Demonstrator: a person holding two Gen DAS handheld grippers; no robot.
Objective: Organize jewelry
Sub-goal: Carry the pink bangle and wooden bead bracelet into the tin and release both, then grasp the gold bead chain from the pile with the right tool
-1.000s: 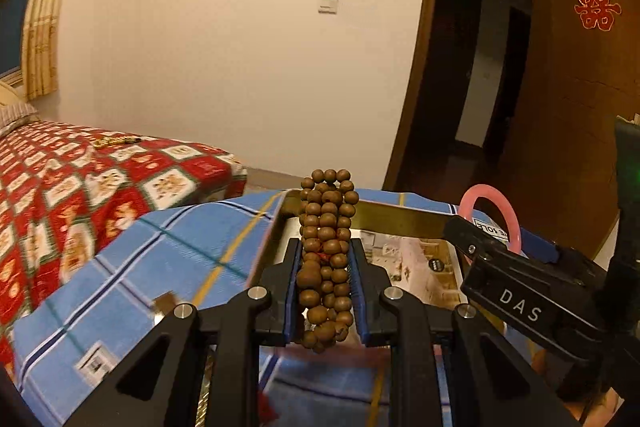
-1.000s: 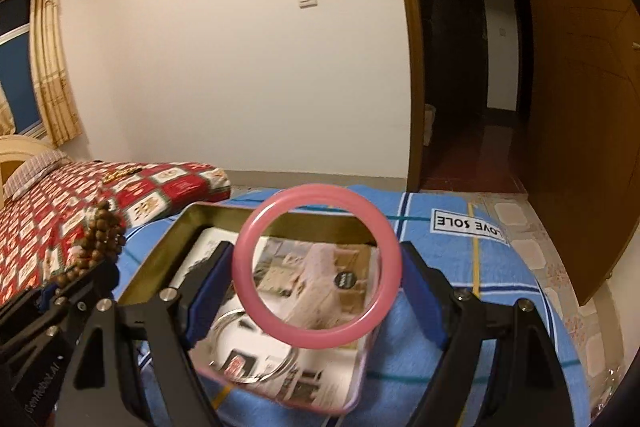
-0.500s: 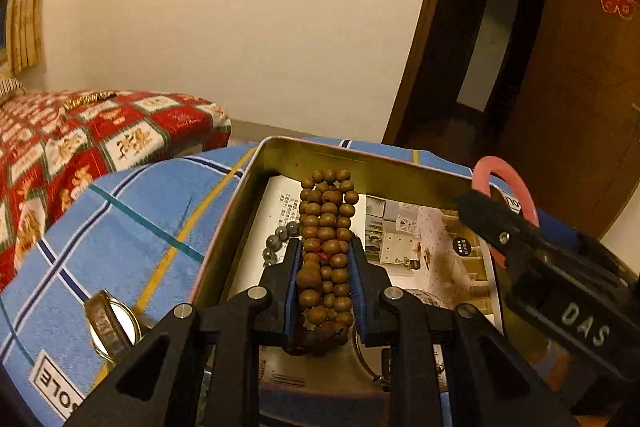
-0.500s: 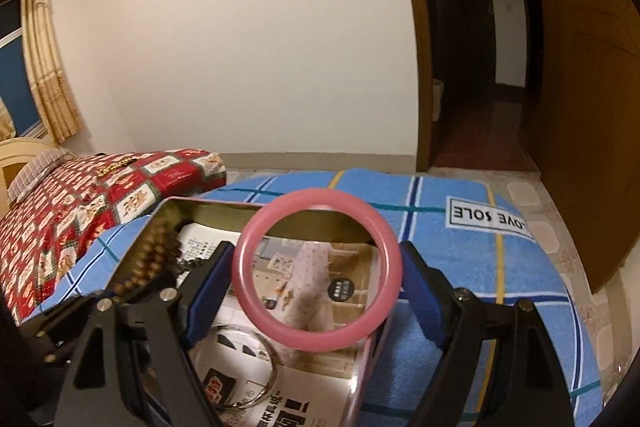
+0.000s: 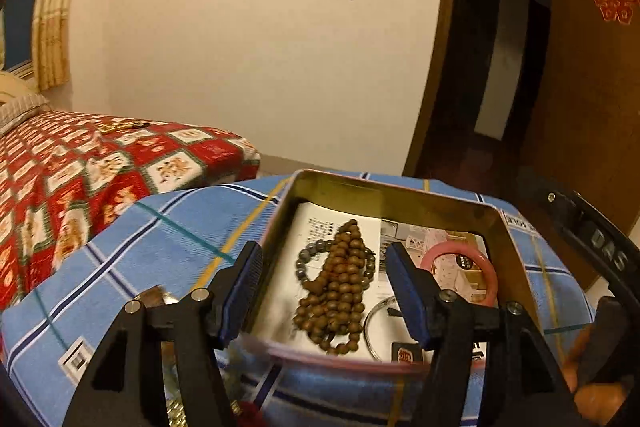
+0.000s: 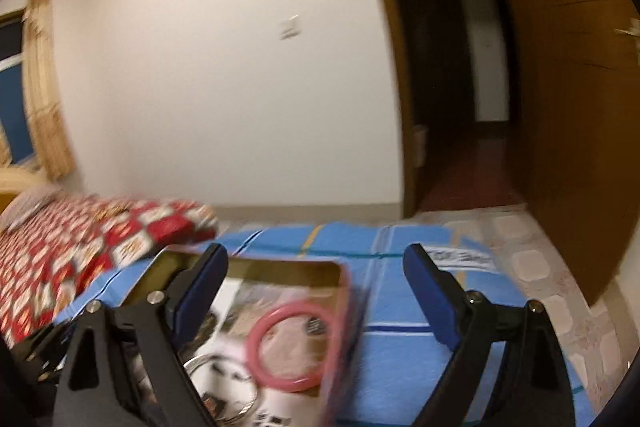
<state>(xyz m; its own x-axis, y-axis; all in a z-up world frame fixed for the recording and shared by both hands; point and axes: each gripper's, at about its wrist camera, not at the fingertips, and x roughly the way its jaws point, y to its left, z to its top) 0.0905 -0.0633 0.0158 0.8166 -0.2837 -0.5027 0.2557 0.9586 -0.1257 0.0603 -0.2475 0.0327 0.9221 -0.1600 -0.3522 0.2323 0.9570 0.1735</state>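
On blue checked bedding, both grippers' jaws have just opened wide and empty: left gripper (image 5: 326, 285) above the wooden bead strand (image 5: 334, 291) lying lengthwise away from it in the tin (image 5: 400, 193), right gripper (image 6: 316, 297) over the flat pink bangle (image 6: 294, 345).

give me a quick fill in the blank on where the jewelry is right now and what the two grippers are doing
1. The brown bead bracelet lies inside the ____ tin.
2. The pink bangle lies in the tin, and the right gripper above it holds ____.
3. The left gripper has just been opening, and its jaws now stand ____ with the beads lying free below them.
4. The tin rests on a ____ checked cloth.

Missing words: gold; nothing; open; blue
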